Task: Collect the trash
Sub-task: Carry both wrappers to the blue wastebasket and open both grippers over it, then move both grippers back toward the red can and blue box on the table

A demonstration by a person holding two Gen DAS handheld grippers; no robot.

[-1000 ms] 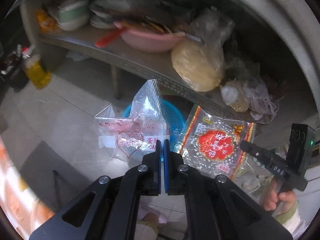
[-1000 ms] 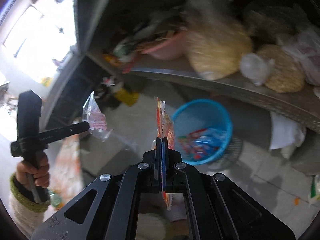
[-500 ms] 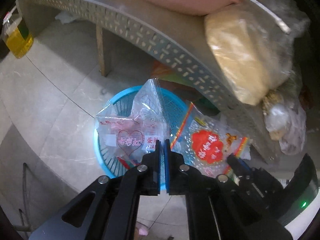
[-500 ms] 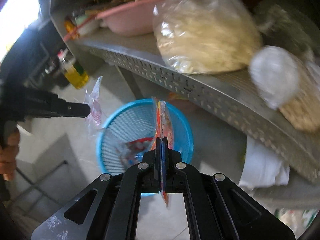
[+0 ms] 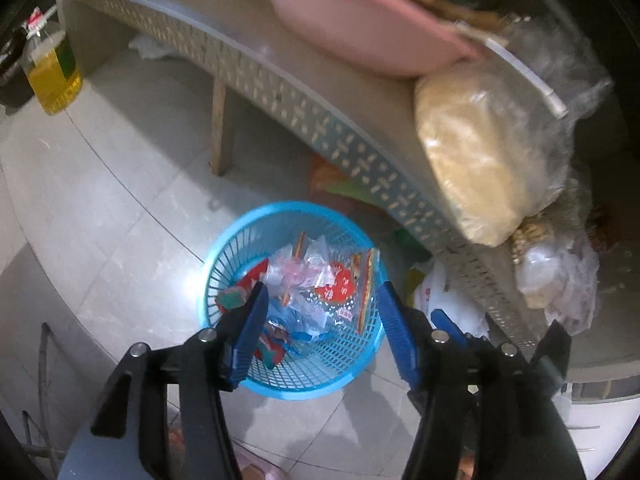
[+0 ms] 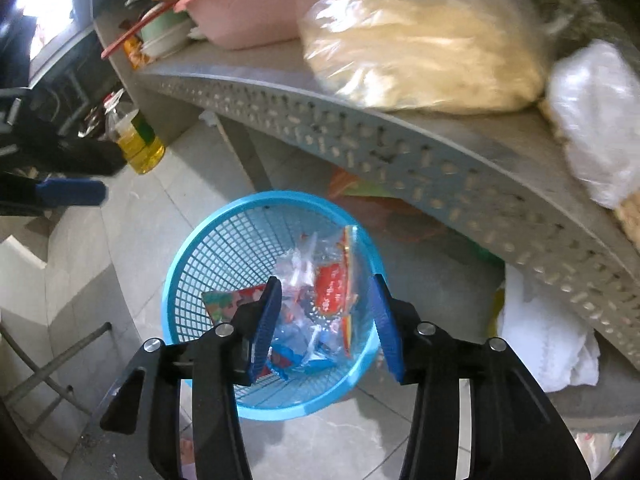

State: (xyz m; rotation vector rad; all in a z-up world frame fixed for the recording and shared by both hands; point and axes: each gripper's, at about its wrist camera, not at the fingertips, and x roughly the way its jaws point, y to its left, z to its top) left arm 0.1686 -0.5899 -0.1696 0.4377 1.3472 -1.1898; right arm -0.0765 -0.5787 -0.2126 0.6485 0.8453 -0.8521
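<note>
A blue mesh basket [image 5: 224, 248] stands on the tiled floor beside a grey table. My left gripper [image 5: 323, 292] hangs right above it, its jaws opening with nothing between the pads. Inside the basket lie a clear bag with pink print [image 5: 304, 272] and a red-printed clear bag [image 5: 340, 286], on top of other wrappers. In the right wrist view, my right gripper [image 6: 326, 284] is also over the basket [image 6: 188, 248], its jaws opening and empty. The red-printed bag [image 6: 332, 286] and the clear bag [image 6: 298, 264] lie below it. The left gripper's blue finger [image 6: 72, 193] shows at the left edge.
The perforated grey table [image 5: 320, 128] overhangs the basket's far side, carrying a pink basin [image 5: 360, 28] and a bag of pale noodles [image 5: 480, 152]. A table leg [image 5: 218, 128] stands behind the basket. An oil bottle [image 5: 52, 76] is far left, a white bag [image 6: 540, 340] under the table.
Both grippers came down over the blue basket and their jaws opened. The clear bag and the red-printed bag left the pads and now lie in the basket.
</note>
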